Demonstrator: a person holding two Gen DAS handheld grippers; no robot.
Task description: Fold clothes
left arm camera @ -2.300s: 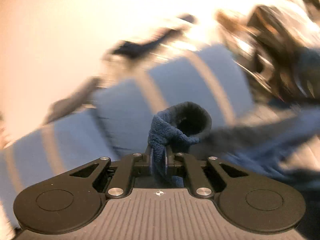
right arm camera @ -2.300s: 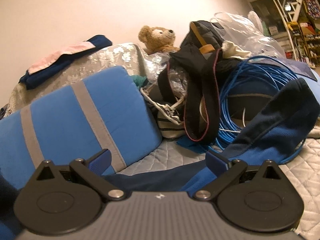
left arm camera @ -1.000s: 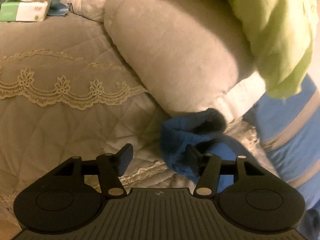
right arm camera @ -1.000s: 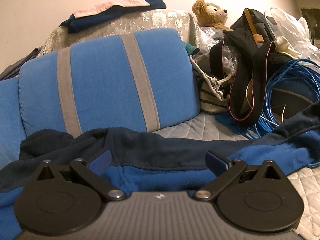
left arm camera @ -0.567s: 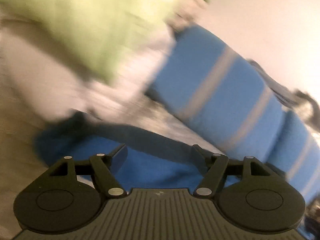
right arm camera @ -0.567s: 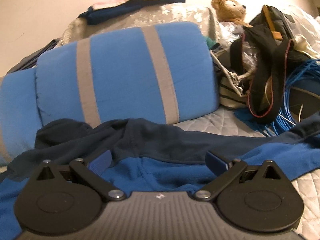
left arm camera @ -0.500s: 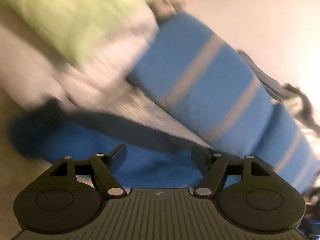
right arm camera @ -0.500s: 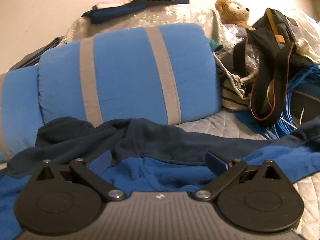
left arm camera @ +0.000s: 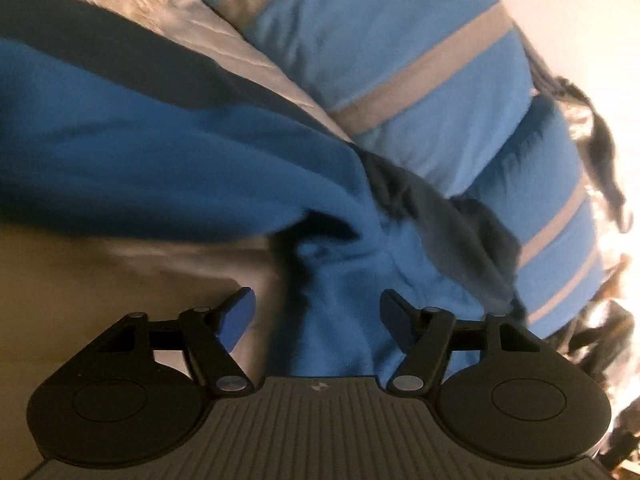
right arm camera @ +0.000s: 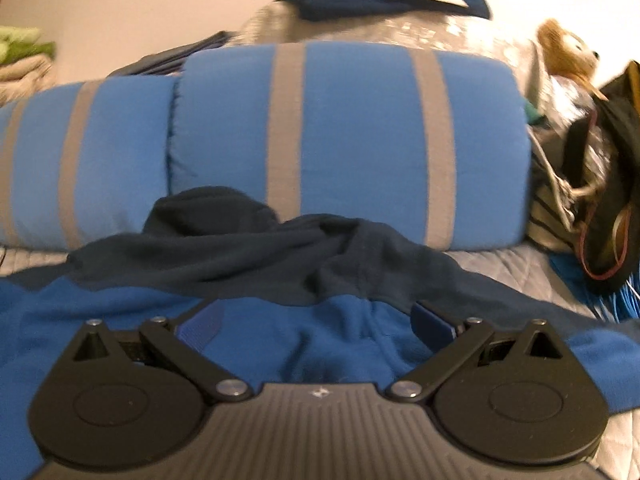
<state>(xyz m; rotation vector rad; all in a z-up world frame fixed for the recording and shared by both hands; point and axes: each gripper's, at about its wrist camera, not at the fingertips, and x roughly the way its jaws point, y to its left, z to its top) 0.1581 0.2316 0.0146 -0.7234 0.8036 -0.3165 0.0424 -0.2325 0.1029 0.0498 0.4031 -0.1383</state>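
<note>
A blue fleece top (right arm camera: 328,332) with dark navy shoulders (right arm camera: 248,256) lies spread on the bed, its sleeve stretching off to the right. In the left wrist view the same top (left arm camera: 152,152) runs from upper left down between the fingers. My left gripper (left arm camera: 318,312) is open and empty, low over a bunched fold of the top near its underarm. My right gripper (right arm camera: 316,320) is open and empty, hovering over the blue chest part just below the navy collar area.
Blue bolster cushions with grey stripes (right arm camera: 352,140) lie right behind the top, also in the left wrist view (left arm camera: 400,48). A teddy bear (right arm camera: 568,56), a black bag (right arm camera: 612,184) and blue cable (right arm camera: 624,296) crowd the right. Folded clothes (right arm camera: 384,0) sit on a silver cushion behind.
My left gripper let go of the sleeve cuff, then swung from the pillows to over the top's body. My right gripper moved left along the top, staying open.
</note>
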